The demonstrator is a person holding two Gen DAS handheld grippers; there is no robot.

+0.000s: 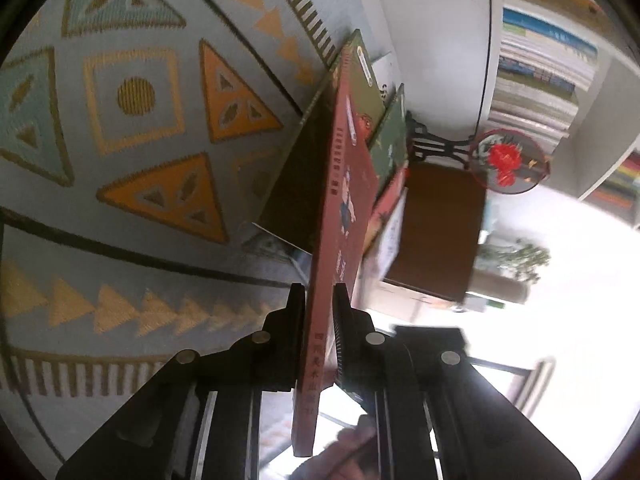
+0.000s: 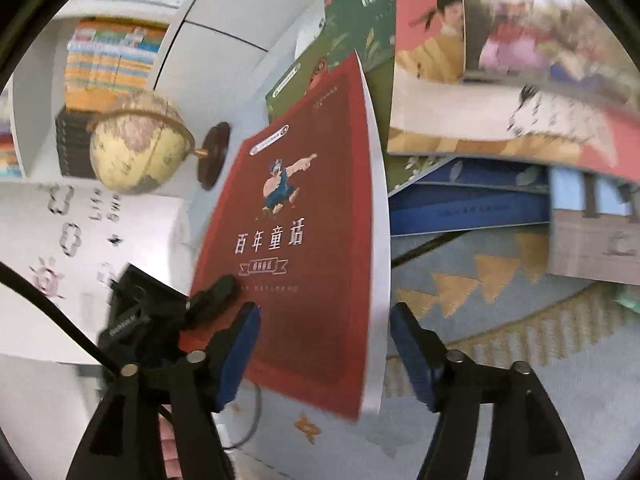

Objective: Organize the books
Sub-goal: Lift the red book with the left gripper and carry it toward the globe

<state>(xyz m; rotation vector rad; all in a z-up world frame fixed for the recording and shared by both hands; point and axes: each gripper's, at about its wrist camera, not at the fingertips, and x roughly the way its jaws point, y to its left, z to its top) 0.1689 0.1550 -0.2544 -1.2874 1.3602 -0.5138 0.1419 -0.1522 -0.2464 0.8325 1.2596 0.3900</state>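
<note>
My left gripper [image 1: 318, 300] is shut on a red book [image 1: 340, 208], gripped near its spine and held upright above the patterned rug. The same red book [image 2: 296, 240], with a cartoon figure and white Chinese title, fills the middle of the right wrist view; the left gripper [image 2: 218, 292] shows there clamped on its lower left edge. My right gripper [image 2: 324, 344] is open, its blue pads either side of the book's lower part, not touching it. Several other books [image 2: 500, 80] lie spread on the rug behind, among them a green one [image 1: 394, 136] and a blue one [image 2: 468, 200].
A patterned blue and orange rug [image 1: 140, 160] covers the floor. A white bookshelf [image 1: 540, 80] with rows of books stands behind. A globe [image 2: 136, 148] on a wooden base, a red round fan ornament [image 1: 506, 160], a brown box [image 1: 440, 232] and a white sheet [image 2: 60, 260] are nearby.
</note>
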